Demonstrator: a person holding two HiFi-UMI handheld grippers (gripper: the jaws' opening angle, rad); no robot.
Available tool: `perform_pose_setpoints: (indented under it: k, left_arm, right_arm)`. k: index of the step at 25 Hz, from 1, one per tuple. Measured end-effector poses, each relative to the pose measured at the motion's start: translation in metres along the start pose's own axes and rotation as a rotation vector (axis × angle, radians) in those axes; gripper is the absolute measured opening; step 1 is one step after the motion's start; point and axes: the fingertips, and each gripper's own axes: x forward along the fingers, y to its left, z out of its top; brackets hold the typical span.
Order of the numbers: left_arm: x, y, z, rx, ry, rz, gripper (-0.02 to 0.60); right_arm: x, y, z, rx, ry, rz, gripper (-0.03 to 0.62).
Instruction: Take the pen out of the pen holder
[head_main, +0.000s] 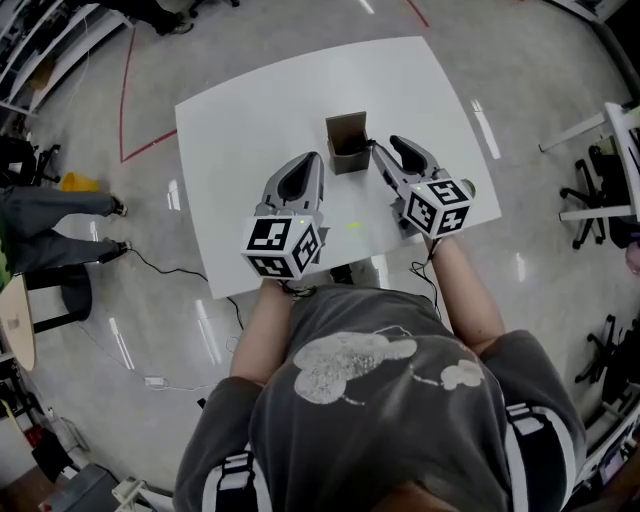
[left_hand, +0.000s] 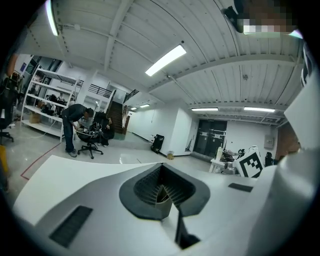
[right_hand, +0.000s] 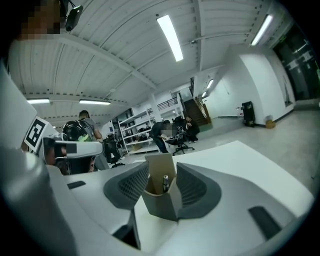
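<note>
A brown cardboard pen holder (head_main: 348, 143) stands upright near the middle of the white table (head_main: 250, 110). In the right gripper view the holder (right_hand: 161, 200) fills the gap ahead of the jaws, and a dark pen (right_hand: 165, 183) with a silvery end pokes up inside it. My right gripper (head_main: 386, 143) is open, just right of the holder, and its pads touch nothing. My left gripper (head_main: 317, 157) sits a little to the holder's left with its tips together and nothing in them. A corner of the holder (left_hand: 162, 197) shows below those tips.
The table's front edge lies just under my hands. A person's legs (head_main: 60, 208) and a round stool (head_main: 60, 290) stand to the left on the floor. Office chairs (head_main: 600, 205) are at the right. A cable (head_main: 180, 270) trails on the floor. Red tape (head_main: 125, 100) marks the floor.
</note>
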Motion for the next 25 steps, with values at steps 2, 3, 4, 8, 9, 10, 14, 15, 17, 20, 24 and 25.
perform_pose_setpoints:
  k: [2,3,4,8,9,10,14,15,17,20,24,25]
  left_arm:
    - [0.006,0.009,-0.005,-0.006,0.017,-0.006,0.008]
    - [0.009,0.013,-0.008,-0.01,0.025,-0.009,0.008]
    - [0.012,0.018,-0.01,-0.014,0.033,-0.011,0.008]
    - [0.019,0.033,-0.017,-0.034,0.06,-0.014,0.008]
    - [0.021,0.035,-0.018,-0.038,0.063,-0.014,0.008]
    - [0.022,0.038,-0.019,-0.042,0.064,-0.013,0.008]
    - [0.025,0.044,-0.023,-0.053,0.068,-0.011,0.008]
    - [0.026,0.045,-0.024,-0.055,0.07,-0.009,0.008]
    - [0.026,0.047,-0.026,-0.059,0.072,-0.004,0.008]
    - [0.024,0.047,-0.026,-0.057,0.069,0.003,0.008]
    - [0.02,0.041,-0.023,-0.05,0.062,0.017,0.008]
    - [0.018,0.038,-0.023,-0.048,0.06,0.02,0.008]
  right_arm:
    - [0.011,-0.002,-0.01,0.003,0.03,-0.012,0.169]
    - [0.017,-0.003,-0.014,0.003,0.042,-0.015,0.169]
    - [0.023,-0.004,-0.018,0.002,0.053,-0.018,0.169]
    - [0.041,-0.004,-0.028,-0.011,0.088,-0.033,0.169]
    - [0.044,-0.004,-0.03,-0.013,0.092,-0.039,0.169]
    - [0.046,-0.005,-0.031,-0.014,0.092,-0.043,0.169]
    - [0.053,-0.005,-0.032,-0.035,0.089,-0.047,0.167]
    - [0.055,-0.004,-0.033,-0.046,0.095,-0.047,0.167]
    - [0.057,-0.004,-0.035,-0.065,0.109,-0.05,0.166]
    - [0.057,-0.003,-0.035,-0.079,0.111,-0.06,0.084]
    - [0.053,-0.002,-0.031,-0.072,0.097,-0.053,0.06]
    - [0.051,-0.001,-0.029,-0.068,0.09,-0.048,0.06]
